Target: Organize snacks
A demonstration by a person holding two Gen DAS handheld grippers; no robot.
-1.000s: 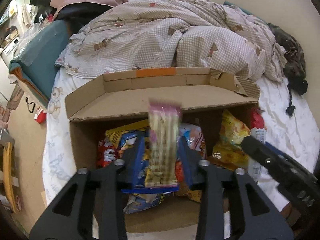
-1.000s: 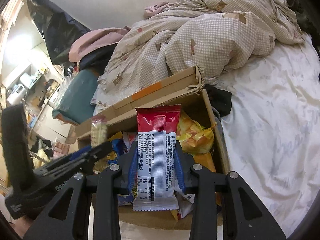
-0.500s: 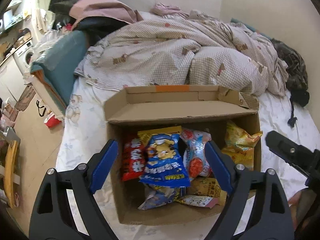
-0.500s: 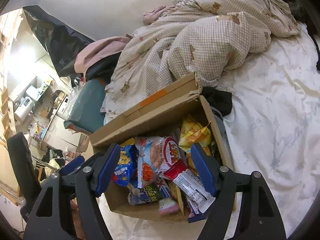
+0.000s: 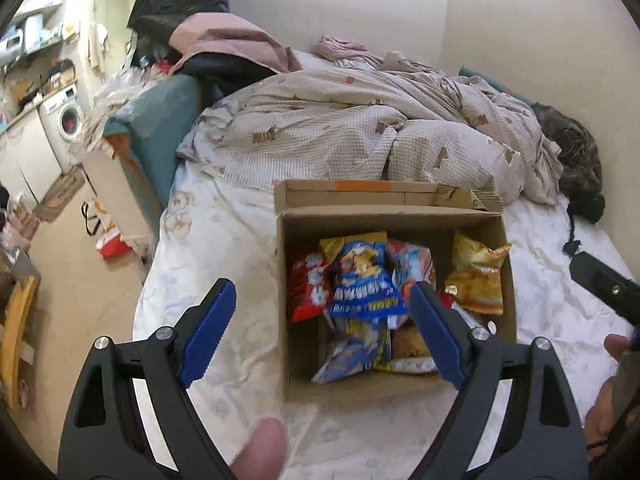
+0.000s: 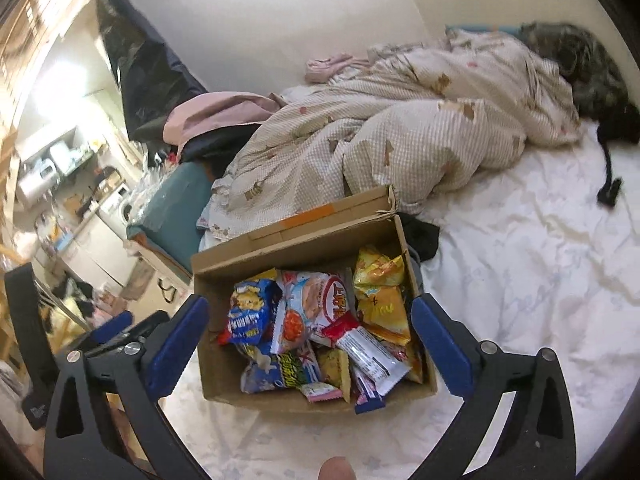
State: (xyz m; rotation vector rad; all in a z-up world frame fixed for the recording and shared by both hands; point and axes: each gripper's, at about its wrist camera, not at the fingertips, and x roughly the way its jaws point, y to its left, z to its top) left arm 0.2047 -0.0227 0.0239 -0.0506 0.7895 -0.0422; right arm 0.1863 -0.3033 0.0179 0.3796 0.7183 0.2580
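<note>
An open cardboard box stands on the bed, filled with snack packets. A blue packet lies on top, a yellow bag at its right. The box also shows in the right wrist view, with a red-and-white packet and a pink striped packet lying on the pile. My left gripper is open and empty above the box's front left. My right gripper is open and empty, held above the box. The left gripper also shows at the left edge of the right wrist view.
A rumpled checked duvet lies behind the box. The white sheet stretches to the right. A dark garment lies by the box's far right corner. The bed's left edge drops to the floor, where a washing machine stands.
Both grippers opened and let their packets fall into the box: the pink striped one from the left, the red-and-white one from the right. Both grippers then drew back and up.
</note>
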